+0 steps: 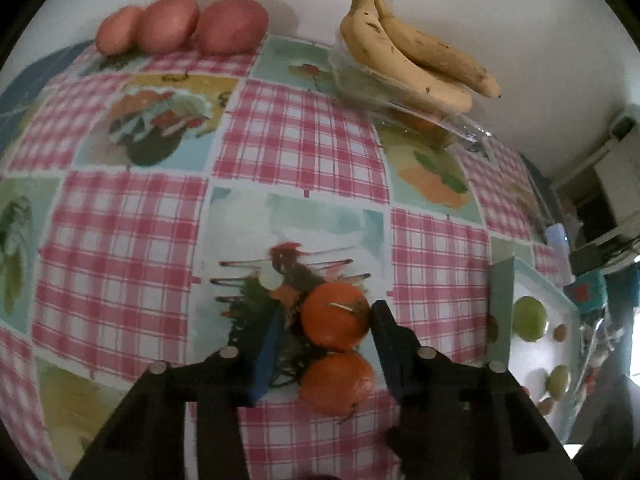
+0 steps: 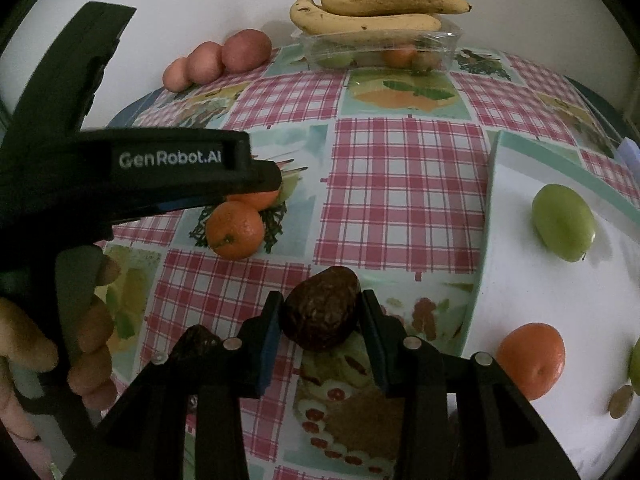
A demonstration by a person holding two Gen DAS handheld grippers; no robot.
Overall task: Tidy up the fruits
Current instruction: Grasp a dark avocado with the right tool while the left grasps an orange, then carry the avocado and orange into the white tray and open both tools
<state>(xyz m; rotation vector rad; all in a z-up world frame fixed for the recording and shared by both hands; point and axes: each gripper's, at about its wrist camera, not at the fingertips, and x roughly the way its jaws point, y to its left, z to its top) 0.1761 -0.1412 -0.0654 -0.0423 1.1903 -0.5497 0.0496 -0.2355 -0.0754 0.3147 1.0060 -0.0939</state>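
My left gripper (image 1: 328, 320) hangs low over two mandarins on the checked tablecloth. The farther mandarin (image 1: 334, 316) sits between its fingers: the right finger rests against it, while a thin gap shows at the blue left pad, so the jaws stand open around it. The nearer mandarin (image 1: 338, 384) lies just behind, toward the camera. My right gripper (image 2: 320, 304) is shut on a dark brown avocado (image 2: 322, 312), with both pads against its sides. A second dark avocado (image 2: 196, 344) lies partly hidden behind its left finger.
A white tray with a teal rim (image 2: 494, 200) at the right holds a green fruit (image 2: 564, 222), a mandarin (image 2: 532, 364) and small brown bits. At the back, bananas (image 2: 368, 14) lie on a clear box (image 2: 380, 50) beside three reddish fruits (image 2: 220, 58). A hand (image 2: 92, 340) holds the left gripper's handle.
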